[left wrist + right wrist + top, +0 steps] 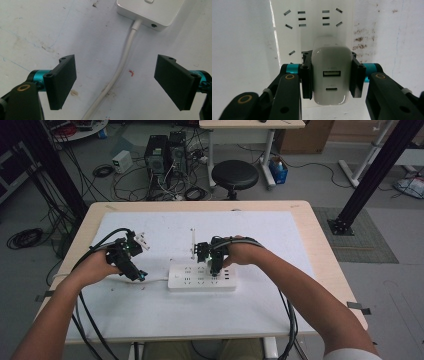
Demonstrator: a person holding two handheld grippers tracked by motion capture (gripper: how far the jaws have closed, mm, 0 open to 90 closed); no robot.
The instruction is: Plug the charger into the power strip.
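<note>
Right gripper [331, 75]: jaws clamped on both sides of a white charger [331, 77], held directly over the power strip [201, 277] lying mid-table on the white mat [280, 235]. Left gripper [117, 82]: jaws wide apart, nothing held, straddling the strip's cord [120, 70] beside the strip's left end.

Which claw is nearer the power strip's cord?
Left. The left claw hangs open right over the cord, one jaw on either side. The right claw is over the power strip, shut on a white charger.
</note>
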